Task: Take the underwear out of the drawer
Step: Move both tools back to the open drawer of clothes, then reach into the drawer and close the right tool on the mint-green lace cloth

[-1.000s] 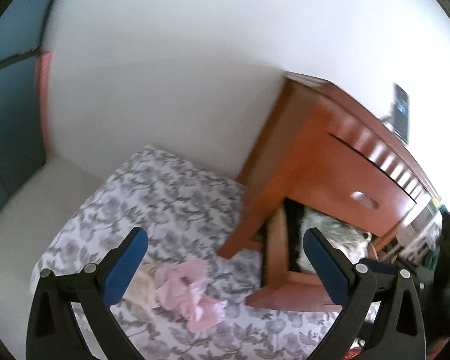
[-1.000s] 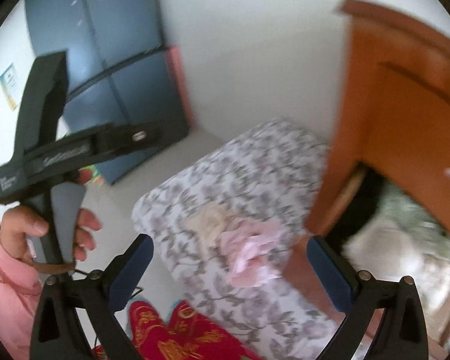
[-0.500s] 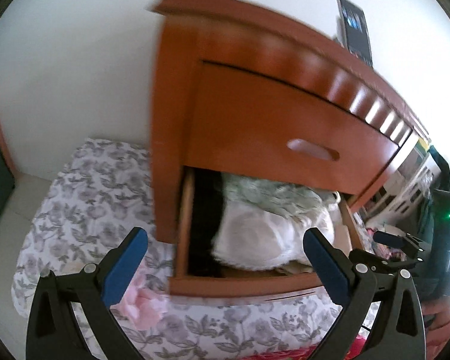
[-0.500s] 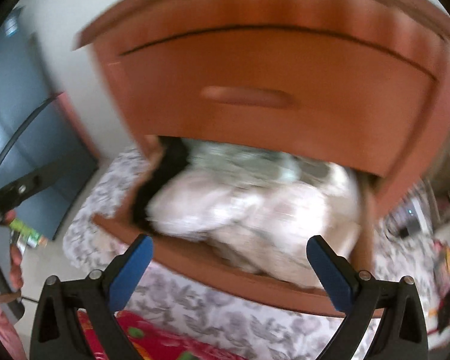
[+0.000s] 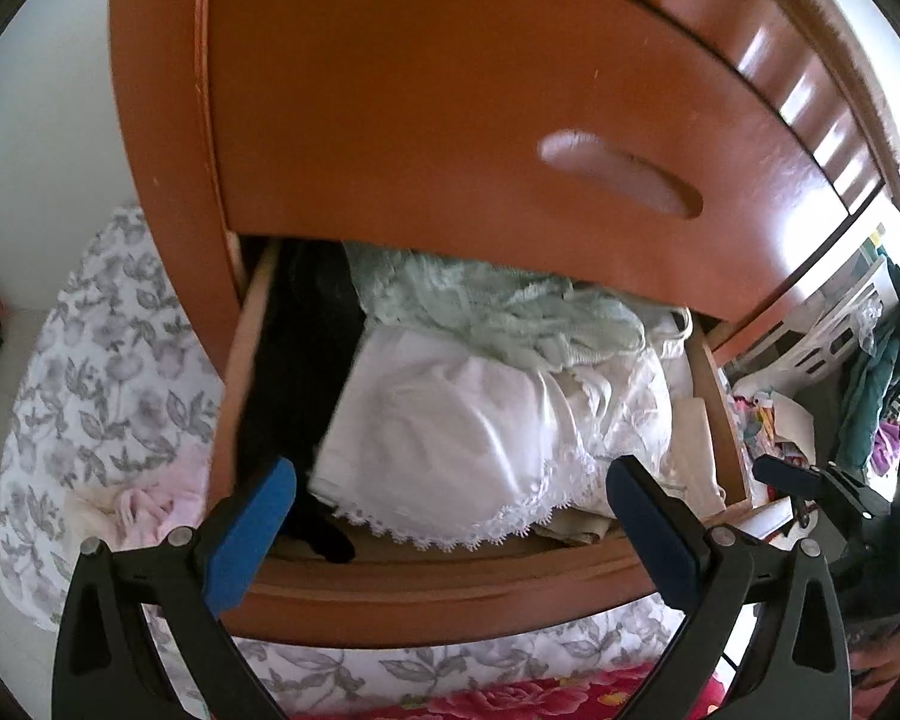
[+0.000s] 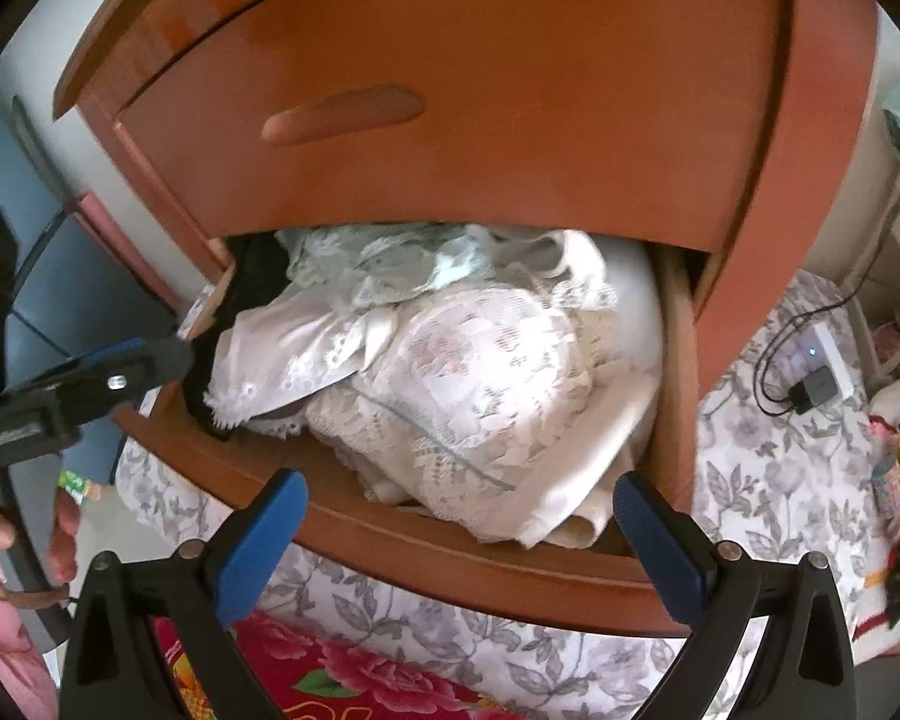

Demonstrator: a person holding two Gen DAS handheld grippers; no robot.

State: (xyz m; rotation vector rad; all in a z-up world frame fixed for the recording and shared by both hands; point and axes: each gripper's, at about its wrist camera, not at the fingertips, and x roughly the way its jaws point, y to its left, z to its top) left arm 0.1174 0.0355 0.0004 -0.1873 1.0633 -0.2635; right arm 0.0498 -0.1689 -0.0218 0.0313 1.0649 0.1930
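Observation:
The lower drawer (image 5: 450,594) of an orange-brown nightstand stands pulled out, stuffed with underwear. In the left wrist view a black piece (image 5: 294,372) lies at its left, a white lace-edged piece (image 5: 450,432) in the middle and a pale green lace piece (image 5: 486,306) behind. My left gripper (image 5: 447,480) hovers open just above the drawer's front edge, holding nothing. In the right wrist view the drawer (image 6: 450,546) shows a floral lace piece (image 6: 480,372) over cream cloth (image 6: 576,480). My right gripper (image 6: 459,489) is open and empty over the front edge. A pink piece (image 5: 156,504) lies outside on the sheet.
The upper drawer (image 5: 450,90) is closed and overhangs the back of the lower one. A grey floral sheet (image 5: 90,372) surrounds the nightstand, with a red floral blanket (image 6: 330,672) below. A charger and cable (image 6: 816,387) lie at right. A hand (image 6: 6,540) holds the left gripper's handle.
Both grippers swung away from the sheet with the pink piece and closed in on the open drawer, which now fills both views. Both stayed open and empty.

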